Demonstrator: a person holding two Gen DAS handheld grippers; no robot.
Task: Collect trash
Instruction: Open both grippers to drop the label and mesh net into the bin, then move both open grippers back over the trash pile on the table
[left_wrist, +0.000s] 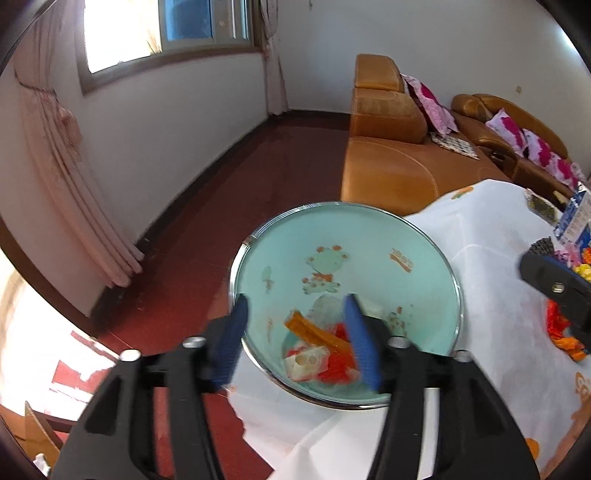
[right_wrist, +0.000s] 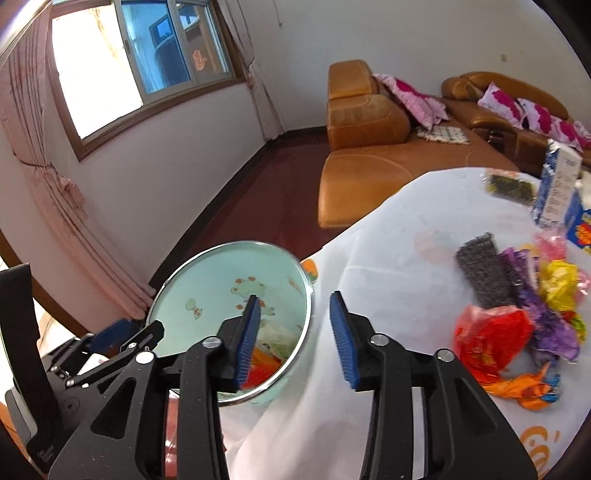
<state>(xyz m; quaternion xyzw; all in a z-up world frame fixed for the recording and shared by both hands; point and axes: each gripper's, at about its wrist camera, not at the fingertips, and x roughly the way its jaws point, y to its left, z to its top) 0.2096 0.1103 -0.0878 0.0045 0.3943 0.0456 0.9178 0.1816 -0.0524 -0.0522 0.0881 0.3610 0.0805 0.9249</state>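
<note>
Two grippers hang over a white-clothed table (right_wrist: 388, 266), jaws apart and empty.

The left gripper (left_wrist: 295, 332) sits above a pale green basin (left_wrist: 369, 236) at the table's edge, with an orange wrapper (left_wrist: 317, 334) and red scraps inside. The right gripper (right_wrist: 295, 339) hovers beside the basin, near a pile of wrappers (right_wrist: 517, 317) and a red bag (right_wrist: 491, 339) on the cloth.

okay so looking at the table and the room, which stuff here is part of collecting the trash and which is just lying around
Part of the job:
- pale green round basin with metal rim, wrappers already inside
- red crumpled plastic wrapper
- orange crumpled wrapper
- yellow crumpled wrapper
- purple crumpled wrapper

Just lying about:
- tan leather sofa
- pink floral cushions
- white tablecloth
- pink curtain
</note>
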